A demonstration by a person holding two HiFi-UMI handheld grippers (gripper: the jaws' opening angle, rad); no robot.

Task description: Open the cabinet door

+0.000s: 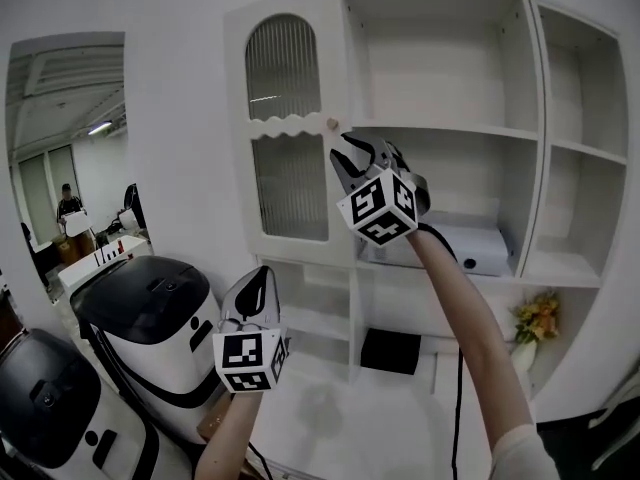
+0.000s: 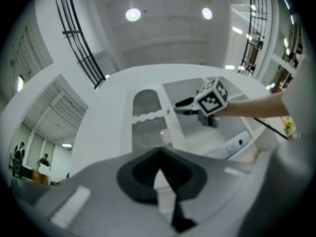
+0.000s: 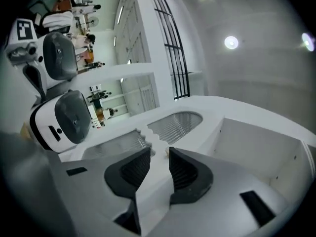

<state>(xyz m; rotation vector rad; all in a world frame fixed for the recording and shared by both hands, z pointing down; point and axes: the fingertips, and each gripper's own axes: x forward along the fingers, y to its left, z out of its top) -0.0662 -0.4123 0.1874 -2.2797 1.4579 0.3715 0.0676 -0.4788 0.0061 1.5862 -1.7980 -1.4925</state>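
The white cabinet door (image 1: 288, 128) has an arched ribbed-glass panel above and a second glass panel below, and it stands closed. A small round knob (image 1: 332, 124) sits on its right edge. My right gripper (image 1: 345, 154) is raised to the knob, rolled on its side, and open; in the right gripper view (image 3: 159, 154) the knob (image 3: 166, 152) lies just past the gap between the pads, untouched. My left gripper (image 1: 262, 276) hangs lower, below the door, shut and empty. In the left gripper view the door (image 2: 148, 117) and the right gripper (image 2: 178, 105) show ahead.
Open shelves (image 1: 440, 128) fill the cabinet right of the door, with a white box (image 1: 470, 248) on one. A black box (image 1: 390, 350) and flowers (image 1: 538, 318) stand lower down. Two rice cookers (image 1: 150, 318) (image 1: 40, 398) stand at the lower left, under a wall opening (image 1: 65, 138).
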